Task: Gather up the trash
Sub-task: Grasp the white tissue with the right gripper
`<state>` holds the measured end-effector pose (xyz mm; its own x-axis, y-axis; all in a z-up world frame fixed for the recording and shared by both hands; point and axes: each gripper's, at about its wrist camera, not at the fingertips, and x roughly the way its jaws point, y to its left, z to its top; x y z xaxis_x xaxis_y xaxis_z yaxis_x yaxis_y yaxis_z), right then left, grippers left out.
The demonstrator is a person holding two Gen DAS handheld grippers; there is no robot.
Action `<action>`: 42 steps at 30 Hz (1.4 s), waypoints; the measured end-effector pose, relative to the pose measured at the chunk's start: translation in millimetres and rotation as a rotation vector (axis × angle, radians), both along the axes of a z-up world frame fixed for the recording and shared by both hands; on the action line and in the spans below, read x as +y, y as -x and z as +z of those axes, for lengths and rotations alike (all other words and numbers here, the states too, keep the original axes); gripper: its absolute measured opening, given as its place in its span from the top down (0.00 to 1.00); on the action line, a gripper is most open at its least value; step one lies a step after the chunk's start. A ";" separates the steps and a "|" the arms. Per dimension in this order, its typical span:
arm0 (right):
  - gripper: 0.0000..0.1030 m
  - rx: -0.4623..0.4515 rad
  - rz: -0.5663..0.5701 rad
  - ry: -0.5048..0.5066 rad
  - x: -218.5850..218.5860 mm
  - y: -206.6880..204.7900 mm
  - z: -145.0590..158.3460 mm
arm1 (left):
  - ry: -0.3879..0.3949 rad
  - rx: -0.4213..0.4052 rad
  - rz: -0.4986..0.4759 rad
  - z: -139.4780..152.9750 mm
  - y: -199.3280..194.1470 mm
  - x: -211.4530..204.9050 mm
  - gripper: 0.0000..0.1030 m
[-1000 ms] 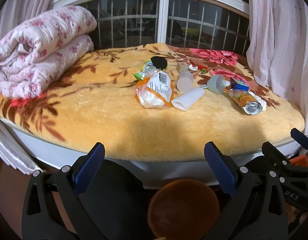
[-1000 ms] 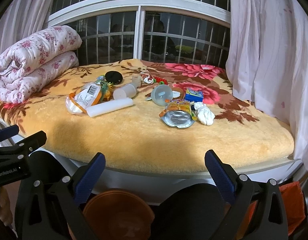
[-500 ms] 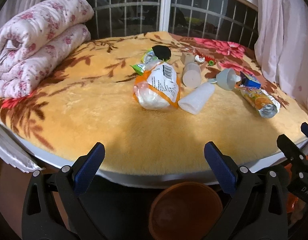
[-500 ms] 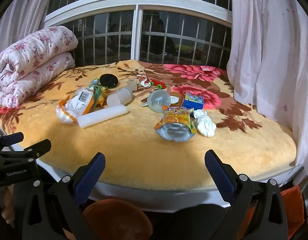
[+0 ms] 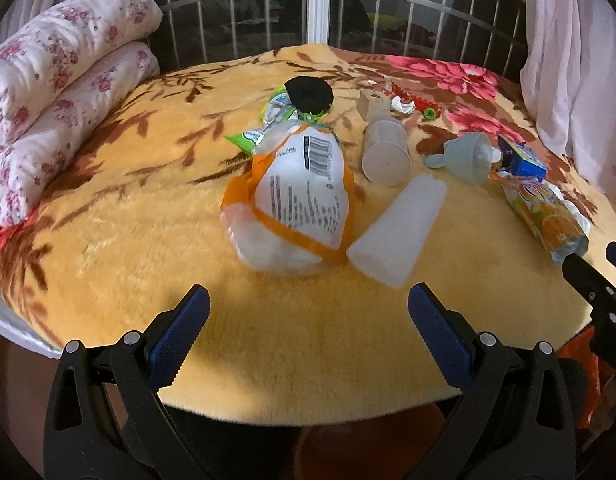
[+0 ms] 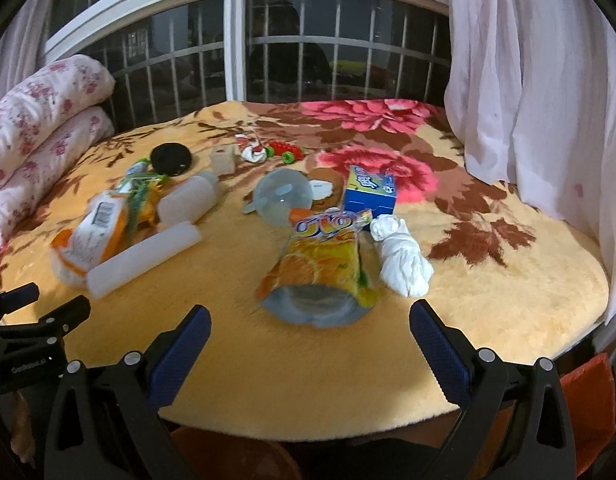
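Trash lies scattered on a yellow flowered blanket [image 5: 120, 216]. In the left wrist view my left gripper [image 5: 308, 332] stands open and empty, just short of a white and orange snack bag [image 5: 296, 196] and a white plastic cup [image 5: 400, 228] on its side. My right gripper [image 6: 308, 340] is open too, right before an orange juice pouch [image 6: 320, 268]. A knotted white tissue [image 6: 400, 256], a blue carton [image 6: 368, 192] and a clear lid [image 6: 284, 198] lie beyond that pouch. An orange bin [image 6: 236, 456] shows below the bed edge.
A rolled floral quilt [image 5: 56, 92] fills the back left. A pink curtain [image 6: 540, 92] hangs at the right. A barred window [image 5: 320, 4] closes the back. A black disc [image 5: 310, 94], a second cup [image 5: 386, 152] and small red scraps [image 6: 284, 150] lie farther back.
Both grippers have moved forward over the bed edge toward the trash, so the items look larger and nearer. The bin has dropped almost out of view. Both stay open.
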<state>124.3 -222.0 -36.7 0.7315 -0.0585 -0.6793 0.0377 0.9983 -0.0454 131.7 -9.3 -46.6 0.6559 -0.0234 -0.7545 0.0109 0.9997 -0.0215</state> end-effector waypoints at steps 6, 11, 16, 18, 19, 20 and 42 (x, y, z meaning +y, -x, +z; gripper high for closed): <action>0.05 0.020 -0.017 -0.012 -10.2 -12.3 -0.6 | 0.017 -0.008 0.007 4.2 -6.3 2.7 0.05; 0.05 0.028 -0.026 -0.013 -16.5 -14.0 -2.2 | 0.006 -0.008 0.006 4.1 -7.2 0.7 0.05; 0.05 0.024 -0.036 -0.028 -26.0 -12.8 2.4 | -0.003 -0.013 0.003 4.5 -4.0 -2.1 0.05; 0.05 0.017 -0.033 -0.034 -29.6 -12.8 5.8 | 0.001 -0.012 0.003 4.5 -4.2 -1.5 0.05; 0.05 0.016 -0.034 -0.037 -32.2 -13.7 7.2 | 0.005 -0.012 0.002 4.5 -2.8 -2.2 0.05; 0.05 0.018 -0.036 -0.039 -34.3 -14.7 8.0 | 0.005 -0.013 0.002 4.5 -2.0 -2.8 0.05; 0.05 0.043 -0.084 -0.051 -84.1 -56.6 14.4 | -0.055 -0.055 -0.033 13.4 12.9 -30.9 0.05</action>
<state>180.9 -306.1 -22.2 0.6958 -0.0832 -0.7134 0.1204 0.9927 0.0016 118.8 -40.2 -33.2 0.6960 -0.0051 -0.7180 0.0438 0.9984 0.0353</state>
